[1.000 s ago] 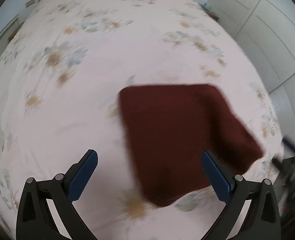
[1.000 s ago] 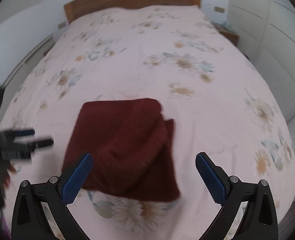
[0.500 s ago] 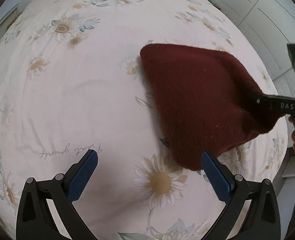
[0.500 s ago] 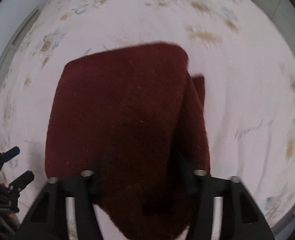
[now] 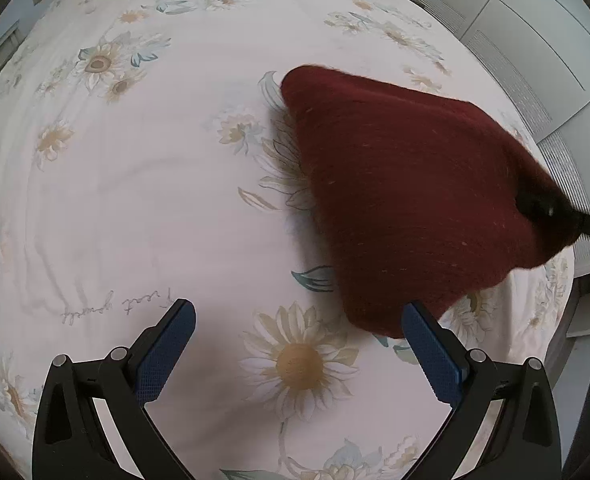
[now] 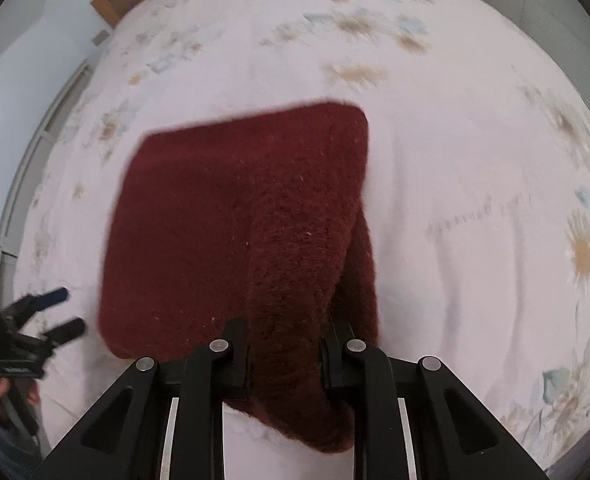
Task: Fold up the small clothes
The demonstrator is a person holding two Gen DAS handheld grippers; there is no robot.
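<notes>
I have a dark red, fuzzy knitted garment [image 6: 235, 232] lying already partly folded on the bed with its pale flowered sheet [image 5: 135, 200], toward the near edge. My right gripper [image 6: 285, 354] is closing its fingers [image 6: 237, 354] on a bunched ridge of the near edge, and the wool sits packed between them. My left gripper [image 5: 299, 344] hangs over bare sheet just beside the garment's near left corner, its blue-padded fingers [image 5: 165, 350] spread wide with nothing between them.

I judge the knit light, soft and floppy, with no stiffness of its own: it will sag from any single hold and stretch if pulled hard. The fuzzy surface should give good friction, so slipping is a small worry. The layers lie thick, so a pinch may catch only the top one. I would take the free corner with the left, deep enough to catch every layer.
</notes>
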